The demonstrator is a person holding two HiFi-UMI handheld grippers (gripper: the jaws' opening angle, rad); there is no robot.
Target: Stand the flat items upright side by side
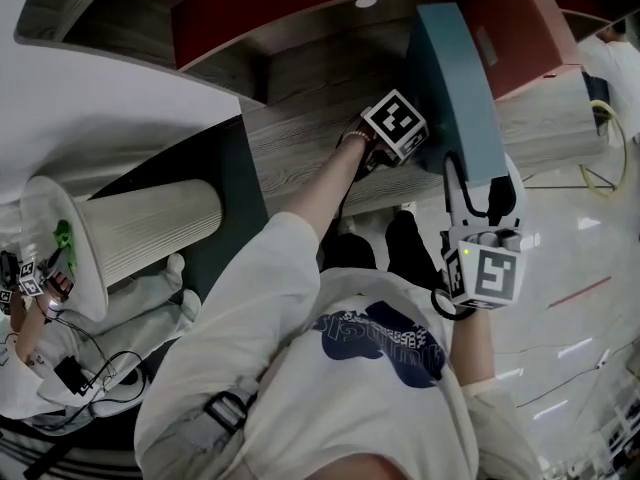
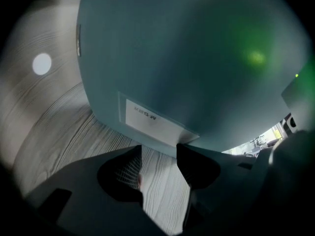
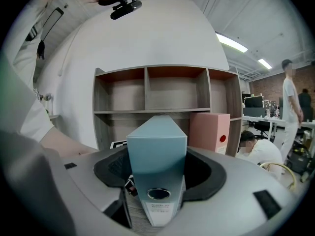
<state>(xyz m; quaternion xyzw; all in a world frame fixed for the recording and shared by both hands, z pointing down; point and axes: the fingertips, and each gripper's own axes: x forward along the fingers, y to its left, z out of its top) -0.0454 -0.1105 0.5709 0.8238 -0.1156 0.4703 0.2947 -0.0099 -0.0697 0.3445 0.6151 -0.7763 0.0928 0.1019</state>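
The right tool [image 3: 157,181] pinches the blue binder [image 3: 156,146] by its spine, keeping it upright on the wooden shelf [image 1: 300,128] near the pink binder [image 3: 209,132]; the left tool [image 2: 159,156], spread and empty, sits at its lower edge, likely to steady it.

The right gripper [image 3: 157,178] has its jaws pressed on the two sides of a teal binder [image 3: 156,141], whose spine faces the camera with a round finger hole [image 3: 158,194] above a white label [image 3: 160,211]. Behind it rises a wooden shelf unit [image 3: 123,111] with open compartments, and a pink file box [image 3: 209,132] stands upright just right of the binder's far end. At the far right are a standing person [image 3: 290,97] and, lower down, a crouching person [image 3: 258,149] in white.
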